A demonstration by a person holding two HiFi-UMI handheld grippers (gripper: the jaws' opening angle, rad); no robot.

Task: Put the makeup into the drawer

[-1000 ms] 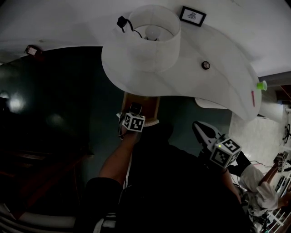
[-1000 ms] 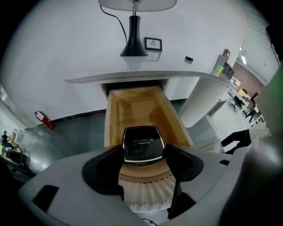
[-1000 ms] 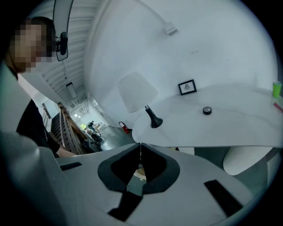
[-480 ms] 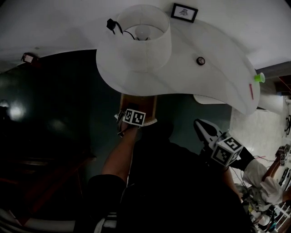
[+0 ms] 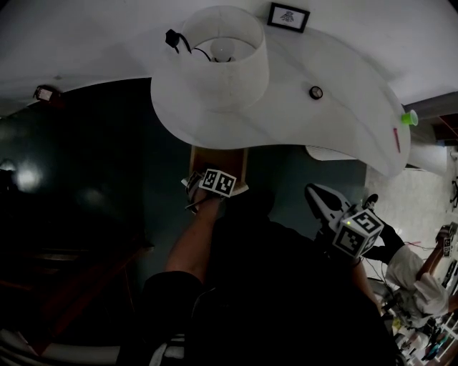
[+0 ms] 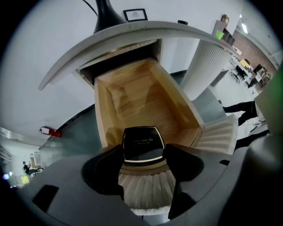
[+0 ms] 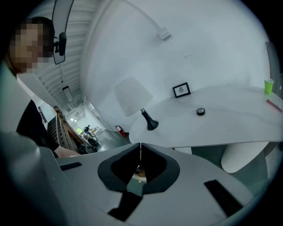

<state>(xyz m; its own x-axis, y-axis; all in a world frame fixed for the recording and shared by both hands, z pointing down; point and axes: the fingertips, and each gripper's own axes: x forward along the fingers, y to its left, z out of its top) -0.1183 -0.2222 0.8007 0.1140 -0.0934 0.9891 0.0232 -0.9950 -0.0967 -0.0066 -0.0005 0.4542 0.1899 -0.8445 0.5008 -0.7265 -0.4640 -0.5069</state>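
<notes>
A black makeup compact with a gold edge sits between the jaws of my left gripper, which is shut on it. It hangs just above the front edge of the open wooden drawer, whose inside is bare. In the head view the left gripper is at the drawer, which sticks out from under the white curved table. My right gripper is held off to the right, away from the drawer. Its jaws are shut together on nothing.
On the white table stand a lamp with a white shade, a small picture frame, a small round black item, a green cup and a red pen. A ribbed white pedestal stands right of the drawer. Another person is at far right.
My left gripper has edged a little forward and right over the drawer's front with the compact. The right gripper has hardly moved.
</notes>
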